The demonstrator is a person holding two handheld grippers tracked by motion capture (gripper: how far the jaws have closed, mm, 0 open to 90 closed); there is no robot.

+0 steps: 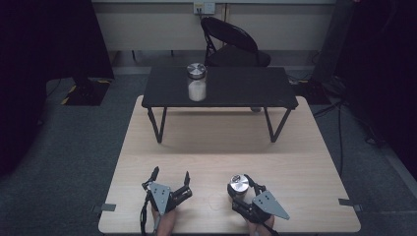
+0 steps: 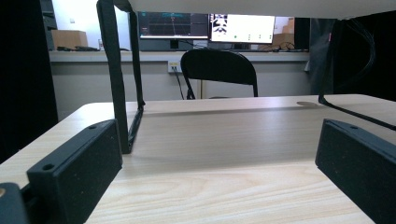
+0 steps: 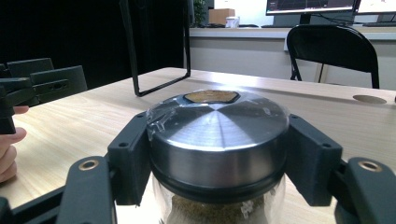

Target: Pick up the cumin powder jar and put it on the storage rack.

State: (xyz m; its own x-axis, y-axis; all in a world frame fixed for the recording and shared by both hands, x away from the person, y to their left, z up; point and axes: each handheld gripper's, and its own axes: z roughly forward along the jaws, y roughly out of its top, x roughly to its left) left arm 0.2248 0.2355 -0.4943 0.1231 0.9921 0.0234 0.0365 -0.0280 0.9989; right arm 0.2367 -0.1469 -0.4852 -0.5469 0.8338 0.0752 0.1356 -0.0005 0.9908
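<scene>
Overhead, the right gripper (image 1: pixel 244 185) clasps a glass jar with a brushed steel lid (image 1: pixel 239 186) near the pale wooden table (image 1: pixel 206 147)'s front edge; the left gripper (image 1: pixel 171 180) rests spread and empty. Its own view confirms bare wood between the jaws. Close up, the right pads squeeze the smooth lid (image 3: pixel 218 140), not glass, so lifting could slip or loosen it.

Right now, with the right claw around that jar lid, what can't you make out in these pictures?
- Jar, right gripper view: its base is cut off by the bottom edge.
- Jar on the black shelf, high view: white contents too small to identify.
- Left claw, high view: the hand behind it is cut off by the bottom edge.
</scene>
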